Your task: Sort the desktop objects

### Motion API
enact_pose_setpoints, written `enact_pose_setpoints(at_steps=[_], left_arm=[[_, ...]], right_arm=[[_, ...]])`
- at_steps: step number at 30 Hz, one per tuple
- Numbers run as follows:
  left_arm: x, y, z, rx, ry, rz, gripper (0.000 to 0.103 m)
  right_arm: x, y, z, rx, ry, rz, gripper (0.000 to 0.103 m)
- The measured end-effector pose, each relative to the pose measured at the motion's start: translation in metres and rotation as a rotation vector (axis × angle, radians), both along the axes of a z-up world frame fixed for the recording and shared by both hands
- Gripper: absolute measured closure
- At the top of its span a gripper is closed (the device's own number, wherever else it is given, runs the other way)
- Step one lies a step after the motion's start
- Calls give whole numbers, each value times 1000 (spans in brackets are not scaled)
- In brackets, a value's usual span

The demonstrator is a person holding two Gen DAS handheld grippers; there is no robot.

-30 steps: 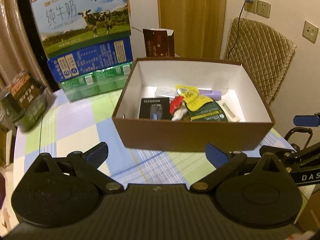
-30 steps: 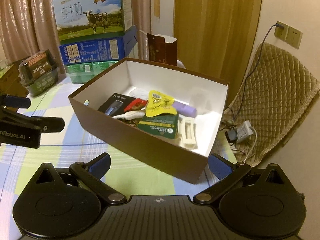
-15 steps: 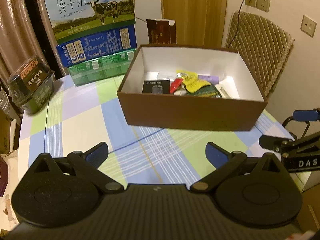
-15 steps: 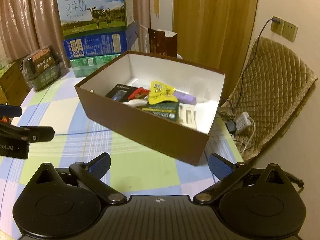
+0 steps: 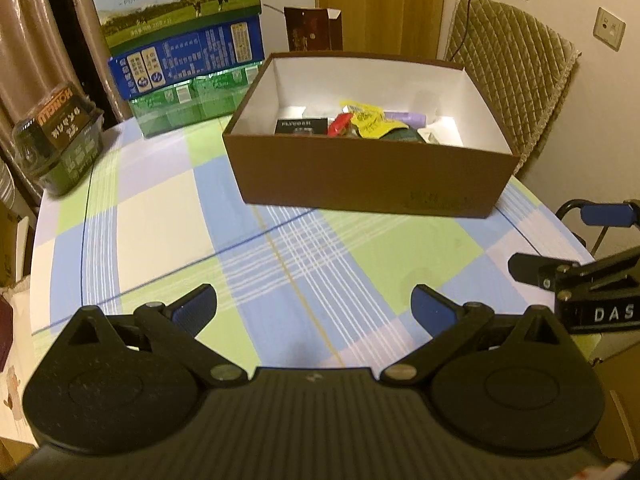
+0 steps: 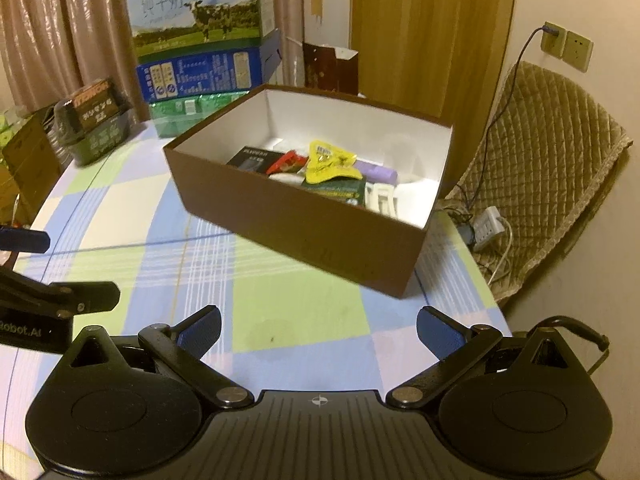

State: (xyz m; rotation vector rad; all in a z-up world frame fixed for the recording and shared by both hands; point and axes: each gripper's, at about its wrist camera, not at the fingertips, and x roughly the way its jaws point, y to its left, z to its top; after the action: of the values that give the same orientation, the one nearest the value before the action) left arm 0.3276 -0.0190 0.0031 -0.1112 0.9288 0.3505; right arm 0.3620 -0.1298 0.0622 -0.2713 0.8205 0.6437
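So both grippers have backed off from the brown box (image 5: 372,184) over the last second. A moment ago the box filled most of each view, now it sits well apart from both tools with a big stretch of checked tablecloth (image 5: 168,216) showing in front of it. The box itself hasn't budged and its contents look the same.

The left gripper (image 5: 314,306) has its blue pads spread wide with nothing between them. Same story for the right gripper (image 6: 318,328): jaws apart, empty. From the left wrist camera you can see the right tool hanging off to the right of the box, nearer the table edge.

Inside the box, everything's piled toward the near wall: a black packet (image 6: 254,159) on the left, a red wrapper (image 6: 289,161) next to it, a yellow pouch (image 6: 330,161) lying on top of a green pack (image 6: 340,189), a purple tube (image 6: 376,171) behind that, and something white (image 6: 382,199) toward the right end.

I can't spot any loose items on the cloth in front of the box. My read is the sorting is basically done and the pull-back is the wrap-up. The milk cartons (image 5: 184,32) behind the box look like background clutter, not part of the job.
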Motion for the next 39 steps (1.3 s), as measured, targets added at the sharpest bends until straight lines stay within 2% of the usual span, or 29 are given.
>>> enact_pose_setpoints(at_steps=[14,39], left_arm=[[-16,-5,-8,1,35,10,1],[-19,-11,5,24,-17,-16,1]], right_arm=[[-23,-6,-13,-10,64,10,2],[-31,-9,-8,-6,64,-39,2]])
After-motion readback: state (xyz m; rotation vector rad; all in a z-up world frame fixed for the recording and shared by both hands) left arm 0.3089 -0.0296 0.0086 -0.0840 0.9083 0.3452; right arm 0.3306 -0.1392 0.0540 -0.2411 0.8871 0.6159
